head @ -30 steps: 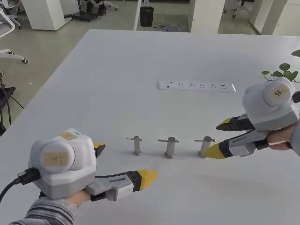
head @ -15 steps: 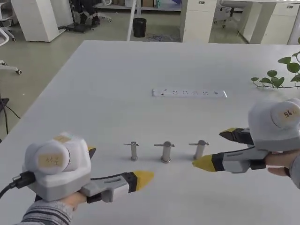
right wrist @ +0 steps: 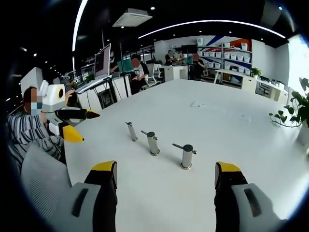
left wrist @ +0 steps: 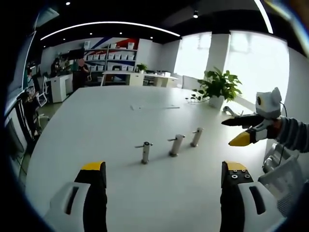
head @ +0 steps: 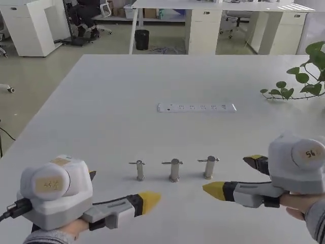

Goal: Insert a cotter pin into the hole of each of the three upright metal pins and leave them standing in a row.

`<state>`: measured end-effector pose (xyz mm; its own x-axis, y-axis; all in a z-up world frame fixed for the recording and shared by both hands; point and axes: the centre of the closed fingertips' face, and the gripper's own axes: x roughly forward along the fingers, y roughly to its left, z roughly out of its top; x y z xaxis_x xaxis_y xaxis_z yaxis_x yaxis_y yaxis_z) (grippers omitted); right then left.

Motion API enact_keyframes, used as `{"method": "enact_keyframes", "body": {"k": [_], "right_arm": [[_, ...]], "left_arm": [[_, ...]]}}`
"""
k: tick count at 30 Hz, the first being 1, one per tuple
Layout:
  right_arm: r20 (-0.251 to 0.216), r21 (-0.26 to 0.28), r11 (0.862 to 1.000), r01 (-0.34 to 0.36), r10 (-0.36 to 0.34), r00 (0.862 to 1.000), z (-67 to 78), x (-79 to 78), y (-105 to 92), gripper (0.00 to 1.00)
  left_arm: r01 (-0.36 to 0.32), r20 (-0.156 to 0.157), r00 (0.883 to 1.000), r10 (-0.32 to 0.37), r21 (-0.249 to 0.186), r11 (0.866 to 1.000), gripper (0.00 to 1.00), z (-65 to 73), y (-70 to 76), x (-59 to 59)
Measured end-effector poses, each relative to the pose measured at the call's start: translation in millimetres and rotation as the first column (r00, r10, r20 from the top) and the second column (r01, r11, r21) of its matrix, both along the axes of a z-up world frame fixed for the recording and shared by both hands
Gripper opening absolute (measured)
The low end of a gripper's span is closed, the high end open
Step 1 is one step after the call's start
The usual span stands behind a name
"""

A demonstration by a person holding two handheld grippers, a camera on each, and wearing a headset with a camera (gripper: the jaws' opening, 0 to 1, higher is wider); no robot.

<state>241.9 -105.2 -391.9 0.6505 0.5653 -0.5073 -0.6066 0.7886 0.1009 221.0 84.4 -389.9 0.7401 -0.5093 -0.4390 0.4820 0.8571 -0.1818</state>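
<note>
On the table (head: 152, 76) | metal pins (head: 174, 171) are lined up, cotter pins (head: 166, 163) fitted | left gripper (head: 122, 187), right gripper (head: 231, 174) are held wide, empty: job seems done

White table (head: 127, 81): three pins (head: 174, 170), power strip (head: 196, 108)

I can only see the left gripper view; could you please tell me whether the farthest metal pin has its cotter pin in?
Observer: Yes. In the right gripper view that metal pin stands nearest, upright, and a cotter pin clearly crosses it just below the top.
Operator: Thank you. And what is the pale strip I can just make out beyond the row?
Observer: The head view shows it is a white power strip, lying flat on the table and apart from the row.
</note>
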Motion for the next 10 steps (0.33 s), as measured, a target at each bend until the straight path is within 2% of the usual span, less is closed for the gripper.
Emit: {"method": "enact_keyframes", "body": {"k": [3,7,10], "right_arm": [[-0.001,-0.027,1.0,0.003,-0.003,1.0,-6.9,-7.4,-0.4,0.81],[-0.011,0.007,0.999,0.035,-0.035,0.999,-11.3,-14.2,1.2,0.82],[0.008,-0.007,0.998,0.056,-0.056,0.998,-12.7,-18.2,0.2,0.82]], "left_arm": [[0.005,-0.001,1.0,-0.005,-0.001,1.0,0.99,-0.4,-2.2,-3.0],[0.009,0.003,1.0,-0.01,0.015,1.0,0.99,-2.3,-2.7,-7.2],[0.002,0.008,1.0,-0.003,0.015,1.0,0.99,-3.0,-1.4,-9.5]]}}
